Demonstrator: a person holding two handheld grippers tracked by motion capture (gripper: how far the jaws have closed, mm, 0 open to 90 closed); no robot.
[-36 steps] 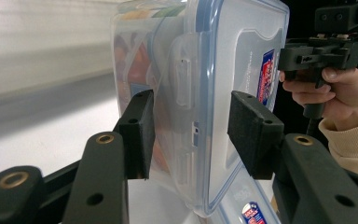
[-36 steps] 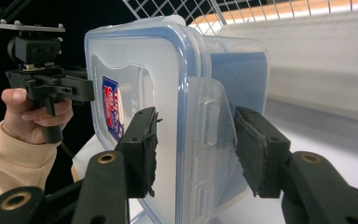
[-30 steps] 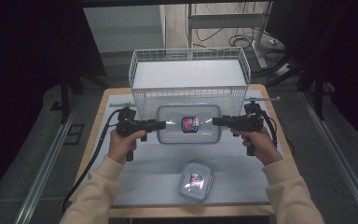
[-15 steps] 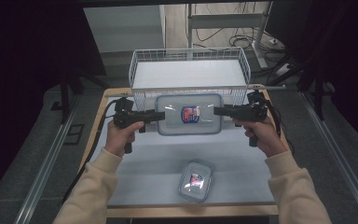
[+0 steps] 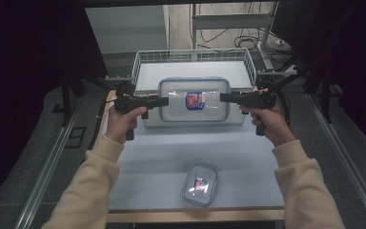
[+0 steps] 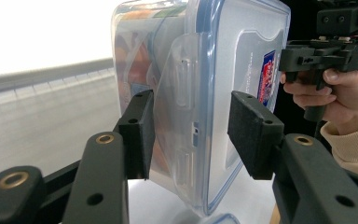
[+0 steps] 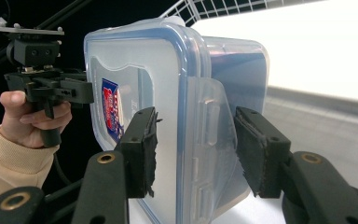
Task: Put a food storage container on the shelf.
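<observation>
A large clear food container (image 5: 194, 102) with a blue-rimmed lid and a red-and-blue label hangs level in the air, just in front of the wire basket (image 5: 143, 59). My left gripper (image 5: 164, 101) is shut on its left end and my right gripper (image 5: 224, 98) on its right end. In the left gripper view the container (image 6: 242, 60) sits between the pads of the left gripper (image 6: 189, 126), over a side latch. In the right gripper view the right gripper (image 7: 193, 135) clamps the container (image 7: 135, 70) the same way.
A small lidded container (image 5: 199, 184) lies on the table (image 5: 162, 157) near its front edge, right of centre. The white-floored wire basket stands at the back of the table. Dark stands and cables surround the table.
Both hands have lifted the large container off the table, and it has risen in the picture toward the basket. The small container has not moved.
</observation>
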